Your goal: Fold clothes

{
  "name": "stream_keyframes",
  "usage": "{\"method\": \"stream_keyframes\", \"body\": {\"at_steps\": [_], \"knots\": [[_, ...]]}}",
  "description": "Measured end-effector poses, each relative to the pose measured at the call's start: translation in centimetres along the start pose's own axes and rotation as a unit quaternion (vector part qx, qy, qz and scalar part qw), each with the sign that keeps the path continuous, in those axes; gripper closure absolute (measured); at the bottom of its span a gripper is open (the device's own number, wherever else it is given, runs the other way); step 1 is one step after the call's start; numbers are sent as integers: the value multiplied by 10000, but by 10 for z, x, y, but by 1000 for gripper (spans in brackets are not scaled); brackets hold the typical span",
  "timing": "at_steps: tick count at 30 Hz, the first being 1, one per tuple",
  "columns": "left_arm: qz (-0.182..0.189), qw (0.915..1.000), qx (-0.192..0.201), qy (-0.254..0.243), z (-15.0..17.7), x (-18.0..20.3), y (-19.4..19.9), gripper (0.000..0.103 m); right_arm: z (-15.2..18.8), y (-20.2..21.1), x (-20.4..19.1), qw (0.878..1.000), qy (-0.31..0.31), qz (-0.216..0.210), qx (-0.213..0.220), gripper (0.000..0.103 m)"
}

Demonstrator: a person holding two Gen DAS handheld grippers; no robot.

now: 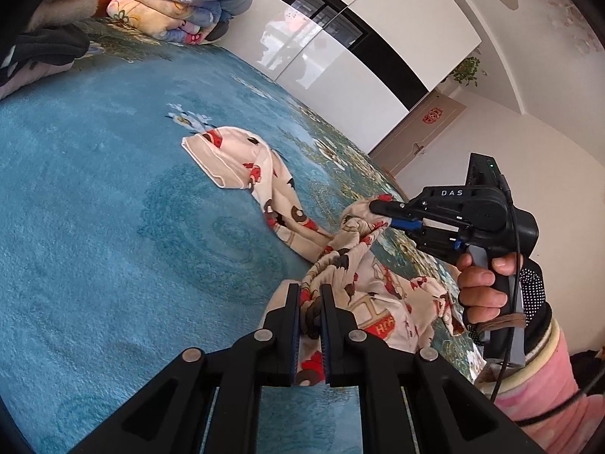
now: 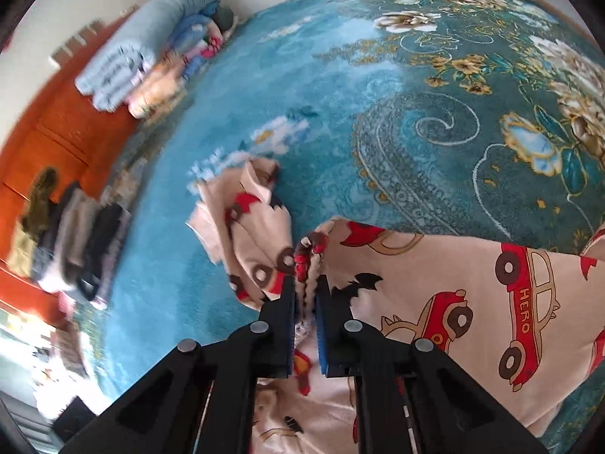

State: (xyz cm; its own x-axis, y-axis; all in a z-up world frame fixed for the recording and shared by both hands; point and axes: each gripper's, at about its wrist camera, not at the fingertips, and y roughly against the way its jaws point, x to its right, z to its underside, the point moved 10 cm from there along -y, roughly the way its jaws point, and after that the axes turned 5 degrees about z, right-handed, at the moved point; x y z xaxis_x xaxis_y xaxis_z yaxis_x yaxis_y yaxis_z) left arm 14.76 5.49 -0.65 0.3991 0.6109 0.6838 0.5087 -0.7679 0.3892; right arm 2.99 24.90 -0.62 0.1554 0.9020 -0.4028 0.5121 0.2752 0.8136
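While both grippers pinch bunched pyjamas (image 1: pixel 363 261), blue bedspread (image 1: pixel 94 208) lies open leftward.

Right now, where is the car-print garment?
In both views the car-print garment lies on the blue bedspread, bunched between the left gripper and right gripper.

Both wrist views look closely down at the bed (image 1: pixel 94 208), sharing the garment (image 2: pixel 435 283).

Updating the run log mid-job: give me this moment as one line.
left gripper: shut on garment | right gripper: shut on garment | garment: bunched, partly lifted off blue blanket | fold: not yet made
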Motion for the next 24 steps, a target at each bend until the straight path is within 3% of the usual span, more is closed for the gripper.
{"method": "stream_keyframes", "body": {"at_steps": [4,9,13,19,24], "knots": [[325,9987,14,-403,-9,54,2,93,-19,49,-2,9972,-36,-470,574,94],[668,9916,-90,-1100,-26,136,-4,93,-42,135,7,9841,302,-419,1700,94],[909,9815,-192,-1674,-39,202,-11,93,-55,200,38,9711,151,-463,2337,94],[1211,9619,-275,-2436,-53,291,-17,93,-68,277,84,9556,-70,-369,2924,94],[1241,9609,-455,-2432,-35,302,-26,93,-67,304,103,9494,-68,-365,3117,94]]}}
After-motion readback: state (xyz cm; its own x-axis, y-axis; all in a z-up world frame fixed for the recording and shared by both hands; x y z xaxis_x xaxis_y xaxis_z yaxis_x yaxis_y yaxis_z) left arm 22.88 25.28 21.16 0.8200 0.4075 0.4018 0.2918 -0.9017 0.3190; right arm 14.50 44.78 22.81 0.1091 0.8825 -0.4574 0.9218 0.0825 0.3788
